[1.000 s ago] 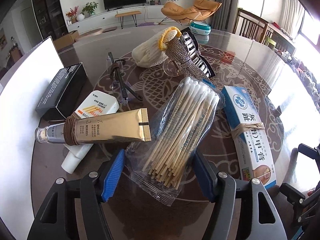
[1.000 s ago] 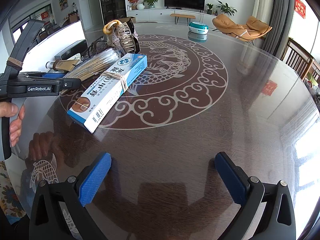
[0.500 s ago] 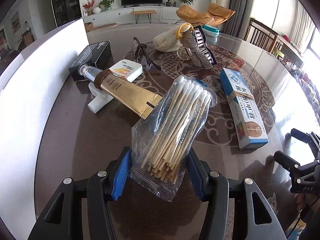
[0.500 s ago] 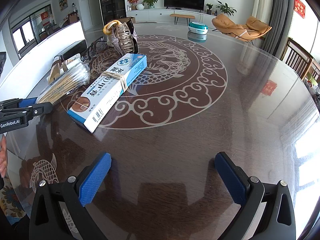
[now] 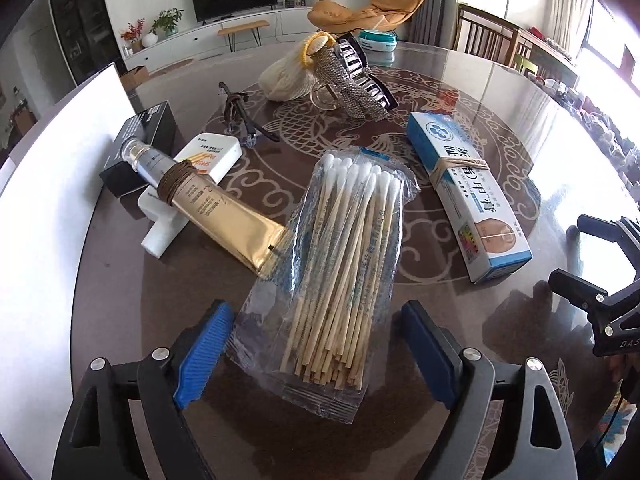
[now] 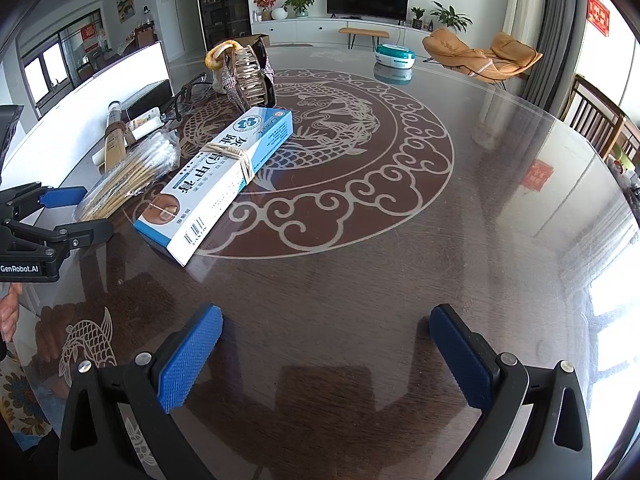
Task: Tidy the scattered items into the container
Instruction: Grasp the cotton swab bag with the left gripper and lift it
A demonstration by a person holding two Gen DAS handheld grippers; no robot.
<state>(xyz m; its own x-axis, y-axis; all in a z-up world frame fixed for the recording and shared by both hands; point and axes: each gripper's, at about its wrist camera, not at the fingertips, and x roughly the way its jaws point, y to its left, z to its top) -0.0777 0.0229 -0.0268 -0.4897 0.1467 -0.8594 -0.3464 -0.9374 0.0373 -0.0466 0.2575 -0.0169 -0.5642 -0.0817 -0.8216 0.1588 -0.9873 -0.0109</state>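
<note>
Left gripper (image 5: pixel 316 344): pitched steeply down over the near edge of the table; its jaws are opening, with the pack between them and a gap showing on each side, so the pads no longer press on it.
Left gripper pads (image 5: pixel 202 354): blue, ribbed, at 7 and 5 o'clock of the left wrist view.
Right gripper (image 6: pixel 326 354): also tilted down, spread wide over bare glass, nothing between its pads.
Hand (image 6: pixel 8 314): a bit of the left hand shows at 9 o'clock of the right wrist view, under the left gripper's black body.
Cotton swab pack (image 5: pixel 332 268): clear wrapper of wooden-stemmed swabs, stem ends toward the camera, cotton tips pointing to 12 o'clock; whether it rests on the table or hangs above it, I cannot tell.
Gold tube (image 5: pixel 212 216): at 10 o'clock of the pack, its crimped end just beside the wrapper, a brown band round its neck; it lies across the white bottle (image 5: pixel 188 184).
Black box (image 5: pixel 140 148): beyond the tube, against the white wall of the container.
Blue and white box (image 5: pixel 468 194): at 2 o'clock of the pack, apart from it, with a rubber band round its middle.
Hair clips and pouch (image 5: pixel 332 76): heaped at 12 o'clock, far side of the table.
Dark glasses (image 5: pixel 240 120): at 11 o'clock, bound with a tie.
Container (image 5: pixel 44 216): white, along the table's left edge at 9 o'clock; only its outer wall shows, so its contents cannot be told.
Table (image 6: pixel 360 280): round, glass-topped, with a carp pattern.
</note>
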